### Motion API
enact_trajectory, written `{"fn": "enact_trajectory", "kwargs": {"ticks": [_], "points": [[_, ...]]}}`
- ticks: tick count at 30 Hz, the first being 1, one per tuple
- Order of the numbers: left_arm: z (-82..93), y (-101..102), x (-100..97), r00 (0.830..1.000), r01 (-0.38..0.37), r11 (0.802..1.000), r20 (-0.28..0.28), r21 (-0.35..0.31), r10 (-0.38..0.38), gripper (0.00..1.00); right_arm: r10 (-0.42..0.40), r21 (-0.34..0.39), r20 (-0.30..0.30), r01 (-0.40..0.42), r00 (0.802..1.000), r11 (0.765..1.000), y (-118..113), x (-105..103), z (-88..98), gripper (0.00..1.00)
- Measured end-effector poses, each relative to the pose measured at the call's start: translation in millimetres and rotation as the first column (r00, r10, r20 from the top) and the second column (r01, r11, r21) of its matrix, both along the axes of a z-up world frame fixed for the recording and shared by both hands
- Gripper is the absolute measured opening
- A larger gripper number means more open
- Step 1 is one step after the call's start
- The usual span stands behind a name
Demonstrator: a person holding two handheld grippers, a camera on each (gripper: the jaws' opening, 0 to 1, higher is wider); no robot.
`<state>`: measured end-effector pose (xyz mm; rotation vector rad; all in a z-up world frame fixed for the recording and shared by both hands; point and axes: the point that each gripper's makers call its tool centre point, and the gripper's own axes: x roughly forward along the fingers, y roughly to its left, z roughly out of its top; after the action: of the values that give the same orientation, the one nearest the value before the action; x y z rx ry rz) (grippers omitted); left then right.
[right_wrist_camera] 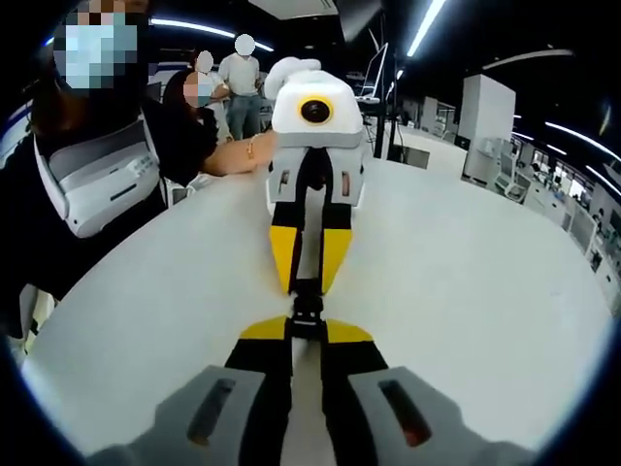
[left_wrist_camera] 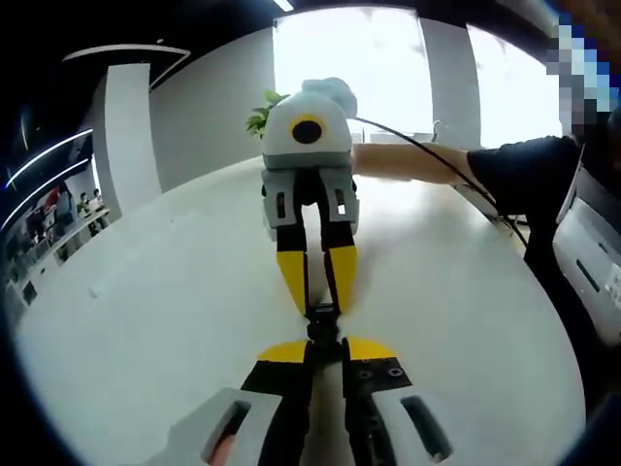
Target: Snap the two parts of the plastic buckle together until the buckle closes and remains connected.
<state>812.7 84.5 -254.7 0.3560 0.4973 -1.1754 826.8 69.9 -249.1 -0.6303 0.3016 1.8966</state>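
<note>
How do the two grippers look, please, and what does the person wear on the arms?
Each gripper, left gripper and right gripper, has black jaws with yellow tips, grey housings below and a white body. A thin black cable runs along one arm. The person wears a dark sleeve.

buckle (left_wrist_camera: 323, 320) mostly hidden between tongs (join unreadable)

your left gripper view faces a blown-out bright window (left_wrist_camera: 408, 68); the white table (left_wrist_camera: 146, 291) glares softly. your right gripper view is dimmer, lit by ceiling strip lights (right_wrist_camera: 427, 24). fisheye bending curves both edges; shadows stay faint.
</note>
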Motion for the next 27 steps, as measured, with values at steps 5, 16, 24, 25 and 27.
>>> {"fn": "enact_trajectory", "kwargs": {"ticks": [5,16,24,25,27], "points": [[0.2,0,0.0,1.000,0.010,1.000,0.005,0.006,-0.010,0.09,0.020,-0.009,0.011,-0.020,1.000,1.000,1,-1,0.1,0.08],[-0.7,-9,-4.7,0.999,0.026,0.999,0.033,0.034,-0.028,0.10,0.068,-0.046,-0.038,-0.070,0.997,0.997,2,-8,-4.0,0.09],[-1.0,-9,-4.4,0.999,0.030,0.999,0.027,0.016,-0.031,0.10,0.025,0.004,-0.046,-0.025,0.999,1.000,0,-3,0.2,0.09],[-0.8,-9,-4.3,0.999,0.033,0.999,0.033,0.019,-0.034,0.10,0.022,0.003,-0.021,-0.022,1.000,1.000,0,-2,-1.0,0.09],[-0.6,-10,-5.0,0.999,0.037,0.999,0.033,0.017,-0.037,0.11,0.017,0.008,-0.028,-0.017,0.999,1.000,0,-10,-1.4,0.09]]}}
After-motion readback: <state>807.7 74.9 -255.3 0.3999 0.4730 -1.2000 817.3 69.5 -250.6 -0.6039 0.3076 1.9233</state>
